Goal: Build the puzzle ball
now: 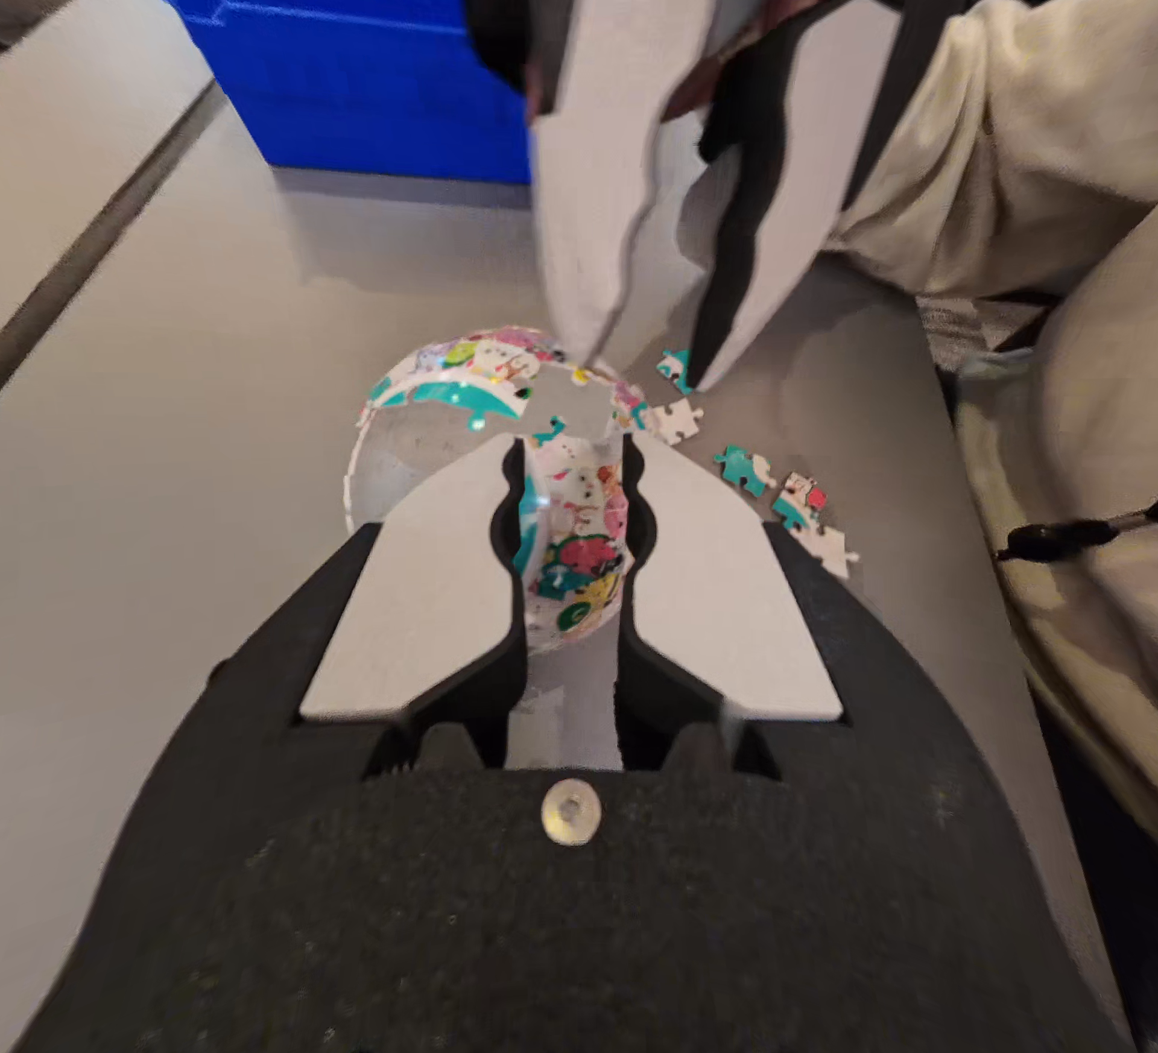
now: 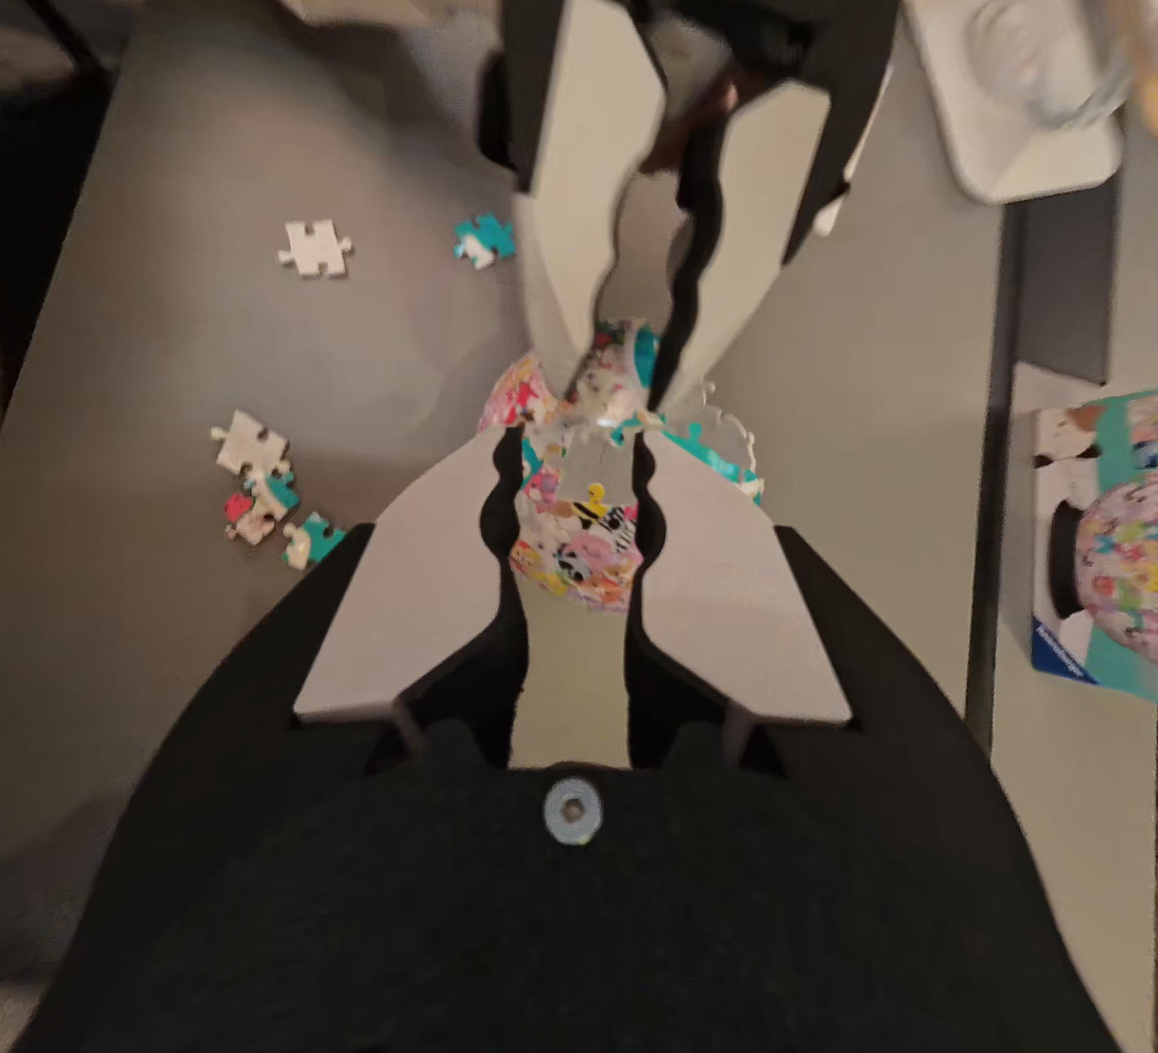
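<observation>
Puzzle ball [image 1: 501,459] is held by left gripper [image 1: 573,446]; right gripper [image 2: 579,440], fingers narrow (grip unclear), should be pressed gently.

Indoor light is moderate and soft, from overhead: the blue bin [image 1: 351,39] throws a short diffuse shadow toward the camera on the grey table [image 1: 188,396], with mild sheen on the tabletop. Both wrist views show motion blur, strongest on the far gripper [image 1: 633,377] and the puzzle ball [image 2: 576,528]. Wide-angle distortion bends table edges; the puzzle box [image 2: 1103,540] at the frame edge is soft.
</observation>
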Motion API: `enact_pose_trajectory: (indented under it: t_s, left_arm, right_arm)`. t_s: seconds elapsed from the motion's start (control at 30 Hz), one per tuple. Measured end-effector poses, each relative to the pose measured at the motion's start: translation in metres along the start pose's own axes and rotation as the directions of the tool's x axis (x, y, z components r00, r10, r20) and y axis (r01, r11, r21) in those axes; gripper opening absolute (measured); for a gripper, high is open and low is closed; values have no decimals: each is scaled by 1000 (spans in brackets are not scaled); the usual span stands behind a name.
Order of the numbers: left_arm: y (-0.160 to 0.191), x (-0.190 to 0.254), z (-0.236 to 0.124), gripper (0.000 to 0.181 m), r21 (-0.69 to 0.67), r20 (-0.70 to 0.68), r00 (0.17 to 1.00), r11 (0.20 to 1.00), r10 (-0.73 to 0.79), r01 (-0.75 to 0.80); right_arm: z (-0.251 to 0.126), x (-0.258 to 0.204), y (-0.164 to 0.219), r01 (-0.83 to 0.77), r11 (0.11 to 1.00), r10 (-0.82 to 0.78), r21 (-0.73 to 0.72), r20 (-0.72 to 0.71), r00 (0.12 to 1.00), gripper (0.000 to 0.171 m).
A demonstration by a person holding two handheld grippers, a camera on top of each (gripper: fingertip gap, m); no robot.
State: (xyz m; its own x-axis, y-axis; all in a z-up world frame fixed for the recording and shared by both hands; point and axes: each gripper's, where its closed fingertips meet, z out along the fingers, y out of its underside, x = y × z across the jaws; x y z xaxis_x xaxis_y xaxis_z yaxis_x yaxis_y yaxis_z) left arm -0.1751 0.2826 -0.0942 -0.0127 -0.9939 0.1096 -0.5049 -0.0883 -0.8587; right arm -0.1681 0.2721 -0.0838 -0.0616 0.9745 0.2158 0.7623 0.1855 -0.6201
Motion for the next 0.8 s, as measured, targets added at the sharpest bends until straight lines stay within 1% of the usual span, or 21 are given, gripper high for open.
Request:
enact_pose_trajectory:
  t_s: [0.03,0.1,0.13,0.17,0.23,0.27,0.3,0.37,0.4,0.47,0.57,0.63,0.73,0.8]
  left_arm:
    - [1,-2,1,29,-18,-24,1000,1000,1,-1]
    - [2,-6,0,29,-47,-55,998,999,-8,5]
    - [2,-7,-1,29,-57,-62,998,998,-7,3]
    - [3,-7,-3,29,-67,-62,998,998,3,-7]
    - [3,-8,-8,29,-53,-53,998,998,20,-23]
    - [3,-6,-10,29,-43,-73,997,999,11,-15]
    - [4,-6,-11,29,-44,-88,996,999,-5,2]
    - [10,-7,-10,38,-67,-120,992,997,-46,38]
    - [13,-6,-8,41,-90,-152,986,994,-67,54]
    - [19,-1,-5,47,-134,-230,967,988,-110,81]
    - [25,4,0,47,-206,-296,946,976,-136,76]
    - [22,7,4,42,-207,-316,941,977,-121,56]
    - [20,7,8,40,-217,-300,949,976,-91,25]
    - [19,7,9,33,-218,-298,951,976,-80,13]
  right_arm:
    - [-1,-4,-2,10,998,-7,58,-36,999,27]
    - [-3,-12,-5,25,985,-3,172,-127,992,0]
    - [-2,-18,-7,26,970,16,243,-168,986,0]
    - [2,-26,-3,39,962,17,271,-200,980,0]
    - [8,-28,11,43,964,46,261,-323,945,0]
    - [10,-31,15,35,964,63,262,-356,932,0]
    - [13,-35,16,21,959,88,283,-365,927,0]
    - [14,-39,16,17,946,119,324,-396,910,0]
    - [16,-39,18,13,943,131,333,-408,904,0]
    - [20,-41,17,-8,937,153,349,-387,909,0]
    - [18,-35,14,-1,934,159,357,-413,897,0]
    - [16,-31,13,-27,927,190,374,-407,893,0]
    - [17,-27,14,-43,926,207,374,-410,888,0]
    - [18,-24,15,-53,928,215,370,-414,885,0]
